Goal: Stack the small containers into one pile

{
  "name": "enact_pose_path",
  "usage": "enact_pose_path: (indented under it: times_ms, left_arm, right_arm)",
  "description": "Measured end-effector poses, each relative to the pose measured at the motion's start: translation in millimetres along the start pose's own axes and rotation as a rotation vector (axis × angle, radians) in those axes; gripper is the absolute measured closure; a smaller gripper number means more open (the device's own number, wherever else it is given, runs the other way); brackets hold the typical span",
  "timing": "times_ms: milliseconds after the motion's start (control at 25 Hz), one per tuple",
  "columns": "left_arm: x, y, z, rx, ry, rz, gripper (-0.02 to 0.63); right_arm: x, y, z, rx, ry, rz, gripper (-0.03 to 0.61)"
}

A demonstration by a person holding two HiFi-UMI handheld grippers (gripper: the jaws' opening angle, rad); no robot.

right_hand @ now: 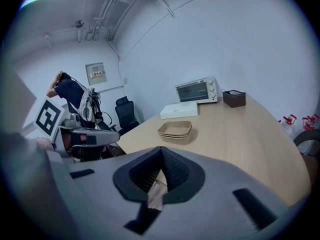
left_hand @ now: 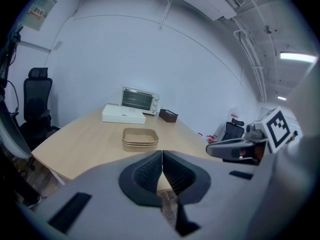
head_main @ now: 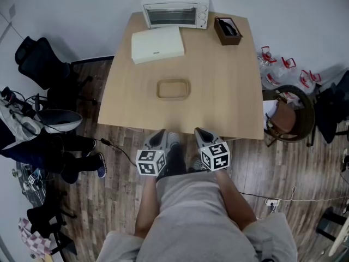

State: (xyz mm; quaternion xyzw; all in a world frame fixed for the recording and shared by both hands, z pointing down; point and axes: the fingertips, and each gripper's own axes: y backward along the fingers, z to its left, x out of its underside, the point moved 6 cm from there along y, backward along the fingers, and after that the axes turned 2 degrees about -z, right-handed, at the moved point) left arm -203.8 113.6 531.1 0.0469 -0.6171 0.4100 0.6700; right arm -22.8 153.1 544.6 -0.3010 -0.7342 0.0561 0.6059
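Note:
A pile of shallow tan containers [head_main: 173, 89] sits nested in the middle of the wooden table [head_main: 125, 102]; the same pile [left_hand: 140, 137] [right_hand: 175, 129] shows ahead in both gripper views. My left gripper [head_main: 158, 137] hovers just off the table's near edge, shut with nothing between its jaws. Beside it my right gripper [head_main: 203, 136] is likewise shut and empty. In the left gripper view the jaws [left_hand: 162, 165] meet in a closed line, and the right gripper [right_hand: 161, 163] shows the same. Both point toward the pile from well short of it.
At the table's far edge stand a white toaster oven [head_main: 175, 7], a flat white box [head_main: 157, 43] and a dark brown open box [head_main: 227, 30]. Black office chairs [head_main: 39, 63] and cables crowd the left floor; water jugs [head_main: 281, 70] and a round brown stool [head_main: 287, 116] stand at the right.

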Motion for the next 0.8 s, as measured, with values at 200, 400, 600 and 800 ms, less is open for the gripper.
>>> enact_pose_path:
  times_ms: [200,400,600,800]
  left_arm:
    - [1.1,0.0,1.7,-0.003,0.004,0.000,0.609]
    - [1.8,0.3,1.0,-0.001,0.002,0.002,0.608]
    - [2.3,1.1,3.6,-0.002,0.005,0.002,0.609]
    - [2.1,0.3,3.1,0.001,0.004,0.003,0.607]
  right_arm:
    - [0.1,-0.8,-0.5,-0.001,-0.001,-0.003,0.574]
    - [0.6,-0.1,2.9,-0.010,0.002,-0.004,0.575]
    - [0.2,-0.9,3.7,-0.008,0.007,-0.005,0.574]
    - [-0.8,-1.0,4.5,-0.010,0.009,-0.009,0.574]
